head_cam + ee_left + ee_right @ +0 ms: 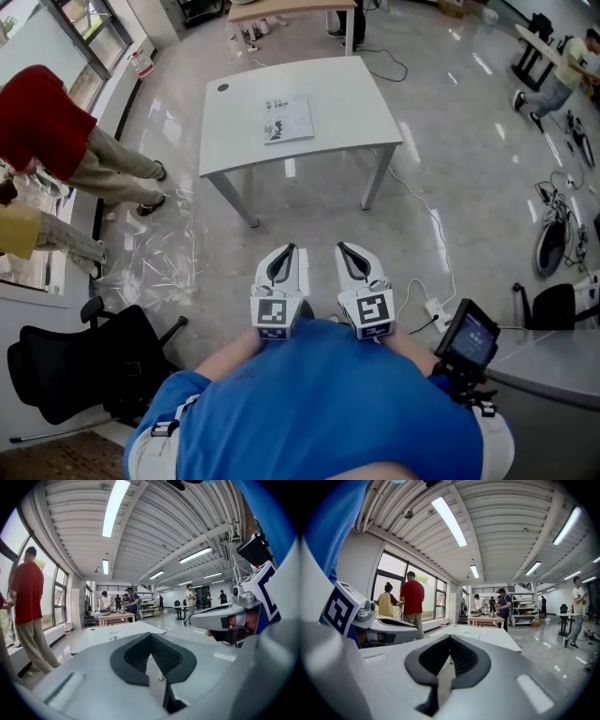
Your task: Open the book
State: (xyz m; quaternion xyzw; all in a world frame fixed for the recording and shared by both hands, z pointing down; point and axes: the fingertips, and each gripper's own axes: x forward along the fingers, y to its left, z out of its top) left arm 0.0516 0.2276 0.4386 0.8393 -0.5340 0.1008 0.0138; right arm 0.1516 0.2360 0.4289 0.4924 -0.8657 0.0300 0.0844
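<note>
A thin white book (pixel 288 119) lies closed near the middle of a white table (pixel 347 103), a good way ahead of me across the floor. My left gripper (pixel 289 249) and right gripper (pixel 343 247) are held side by side close to my body, short of the table and pointing toward it. Both have their jaws together with nothing between them. In the left gripper view the dark pads meet at the tip (pixel 151 635), with the tabletop (pixel 117 637) beyond. The right gripper view shows the same at its tip (pixel 450 639), with the table (pixel 487 634) ahead.
Two people (pixel 47 122) stand at the left by the windows, with clear plastic sheet (pixel 150 262) on the floor. A black office chair (pixel 75 366) is near left. Cables (pixel 412 187) run past the table's right legs. A wooden table (pixel 291 9) stands behind.
</note>
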